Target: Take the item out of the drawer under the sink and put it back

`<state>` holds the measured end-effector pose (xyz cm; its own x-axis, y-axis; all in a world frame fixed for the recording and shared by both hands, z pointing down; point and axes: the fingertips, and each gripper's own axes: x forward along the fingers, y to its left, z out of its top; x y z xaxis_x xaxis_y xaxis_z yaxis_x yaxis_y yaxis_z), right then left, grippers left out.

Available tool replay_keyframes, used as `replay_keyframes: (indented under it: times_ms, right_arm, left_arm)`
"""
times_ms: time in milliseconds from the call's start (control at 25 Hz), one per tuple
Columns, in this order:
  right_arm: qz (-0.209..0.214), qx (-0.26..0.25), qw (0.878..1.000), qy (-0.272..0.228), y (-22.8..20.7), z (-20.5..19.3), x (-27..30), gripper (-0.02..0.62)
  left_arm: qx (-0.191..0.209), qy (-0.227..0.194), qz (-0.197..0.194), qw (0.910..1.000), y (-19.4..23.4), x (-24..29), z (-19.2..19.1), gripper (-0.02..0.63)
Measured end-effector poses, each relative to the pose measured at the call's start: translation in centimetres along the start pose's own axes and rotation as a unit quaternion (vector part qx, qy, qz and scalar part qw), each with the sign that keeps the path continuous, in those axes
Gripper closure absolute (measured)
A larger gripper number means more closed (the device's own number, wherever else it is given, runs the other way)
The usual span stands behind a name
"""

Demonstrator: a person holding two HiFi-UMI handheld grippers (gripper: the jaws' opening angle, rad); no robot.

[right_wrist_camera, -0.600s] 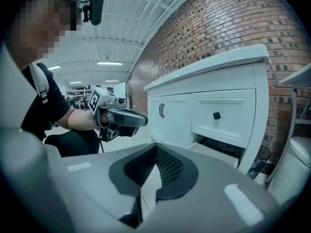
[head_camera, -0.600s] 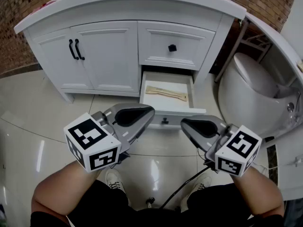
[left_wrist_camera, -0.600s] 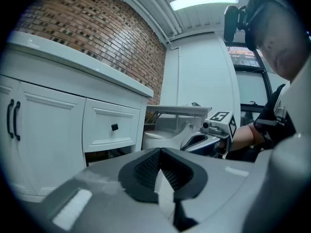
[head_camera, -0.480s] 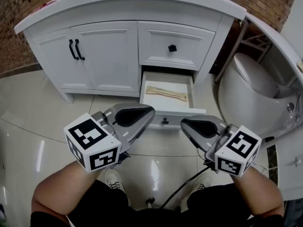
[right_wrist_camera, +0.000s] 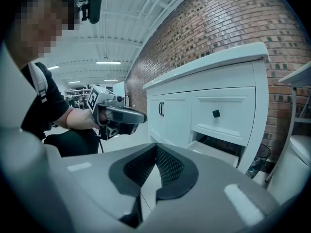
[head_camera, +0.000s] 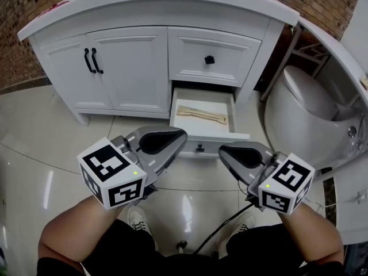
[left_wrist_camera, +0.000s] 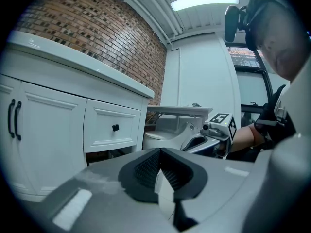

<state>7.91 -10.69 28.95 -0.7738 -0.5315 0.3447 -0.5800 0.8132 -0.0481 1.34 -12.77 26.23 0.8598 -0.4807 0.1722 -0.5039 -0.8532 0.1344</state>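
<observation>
drawer top: open drawer point(head_camera: 230, 135) pulled out, I can reach in from above.
overhang: closed upper drawer point(head_camera: 230, 53) covers its back end.
inside: wooden item point(head_camera: 201, 114) mid-drawer, room around it.
right: toilet point(head_camera: 299, 105) near, tight.
left: floor point(head_camera: 57, 125) free.

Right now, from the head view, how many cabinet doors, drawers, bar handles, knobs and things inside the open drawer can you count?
Cabinet doors: 2
Drawers: 2
Bar handles: 2
Knobs: 2
Wooden utensil in the open drawer: 1
Total: 9
</observation>
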Motion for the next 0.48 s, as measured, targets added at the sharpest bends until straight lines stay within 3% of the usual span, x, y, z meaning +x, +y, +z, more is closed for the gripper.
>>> replay_keyframes:
  times_ms: [280, 480]
  right_arm:
    - [-0.014, -0.03, 0.999, 0.019, -0.4, -0.6, 1.7, 0.588]
    - [-0.052, -0.063, 0.996, 0.031, -3.2, -0.7, 2.8, 0.58]
  left_arm:
    - [-0.004, -0.004, 0.0, 1.0, 0.3, 0.0, 0.3, 0.6]
    - [-0.01, -0.009, 0.006, 0.9999, 0.7, -0.2, 0.5, 0.6]
